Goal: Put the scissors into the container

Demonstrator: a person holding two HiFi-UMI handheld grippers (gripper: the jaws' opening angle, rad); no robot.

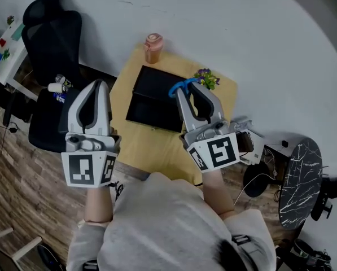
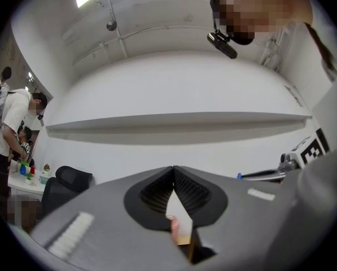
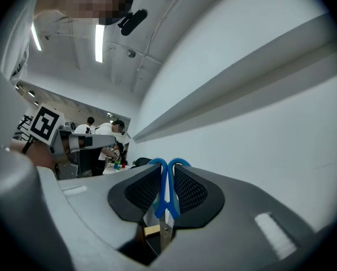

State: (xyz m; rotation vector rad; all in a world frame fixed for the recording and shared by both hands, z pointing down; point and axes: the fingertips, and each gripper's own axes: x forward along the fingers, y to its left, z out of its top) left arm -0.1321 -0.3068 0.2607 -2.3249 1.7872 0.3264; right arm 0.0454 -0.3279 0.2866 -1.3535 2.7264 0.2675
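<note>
Scissors (image 3: 167, 192) clamped in right gripper (image 1: 184, 90), left gripper (image 1: 96, 86) clenched empty; centre over container (image 1: 150, 99) beneath right tips before releasing.

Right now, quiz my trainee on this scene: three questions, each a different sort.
1. True or false: the scissors lie in the container.
2. The left gripper is: A) shut, empty B) wide open C) shut on a cup.
3. Fill in: the right gripper grips the scissors by their ___ handles.
Key: 1 false; 2 A; 3 blue.
</note>
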